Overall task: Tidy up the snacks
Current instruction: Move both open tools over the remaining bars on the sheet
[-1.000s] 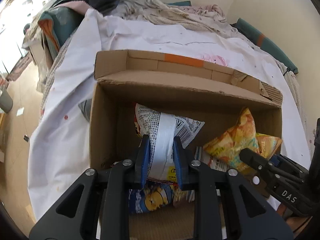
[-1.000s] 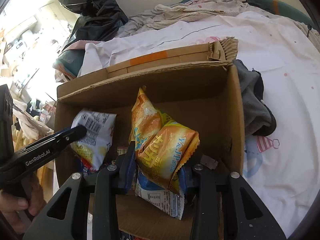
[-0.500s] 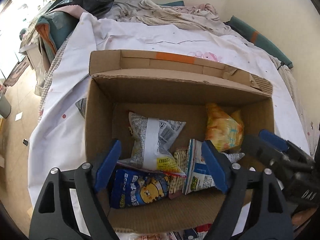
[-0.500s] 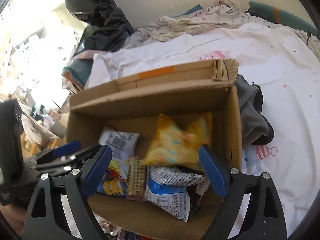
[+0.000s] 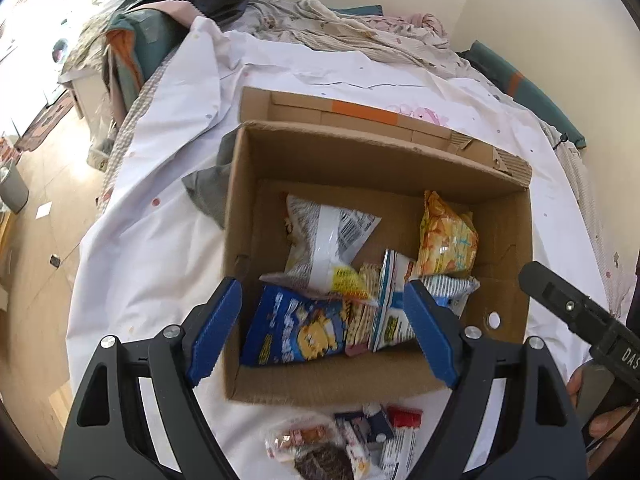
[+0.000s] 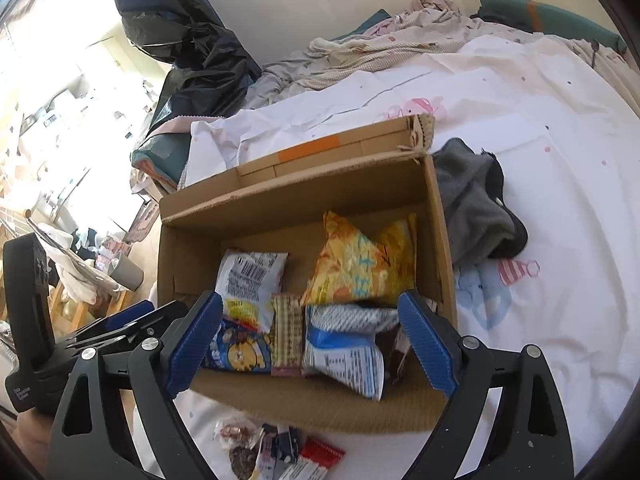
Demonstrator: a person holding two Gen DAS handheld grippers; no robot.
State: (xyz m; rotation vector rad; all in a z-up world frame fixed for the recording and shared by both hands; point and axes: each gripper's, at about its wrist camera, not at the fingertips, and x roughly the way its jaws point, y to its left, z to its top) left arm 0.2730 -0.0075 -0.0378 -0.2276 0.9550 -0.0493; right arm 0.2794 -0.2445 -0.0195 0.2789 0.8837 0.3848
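Step in hand: a drop into the cardboard box (image 5: 516, 240) looks just finished; both tools have just been opening and hang above the box with nothing between the jaws.
Left tool (image 5: 326, 332): spread wide, blue pads clear of every packet, over the near left part of the box.
Right tool (image 6: 310, 336): spread wide, empty, over the near right part of the box; its black body also shows at the right edge of the left wrist view.
Box contents: white packet with a barcode (image 5: 328, 240) at the back left; orange-yellow packet (image 5: 448, 240) at the back right; blue packet with a cartoon figure (image 5: 296, 328) at the near left; a checked wafer bar (image 6: 286, 328) beside it; a white-and-blue packet (image 6: 344, 352) at the near right.
Snacks left outside: a small heap of loose snacks (image 5: 348, 440) on the bed sheet (image 5: 160, 260), just in front of the box's near wall, among them a red wrapper (image 6: 320, 454) and a dark round biscuit pack (image 5: 320, 464).
Next move, as judged: bring a tool back and down to that heap, close on one small pack, and lift it over the near wall.
In the way: the heap lies almost under the tool frames and partly out of view; the packs touch, so two may come up together.
Around: a grey cloth (image 6: 472, 208) beside the box's right wall, black plastic bag (image 6: 188, 40), and crumpled bedding toward the wall.
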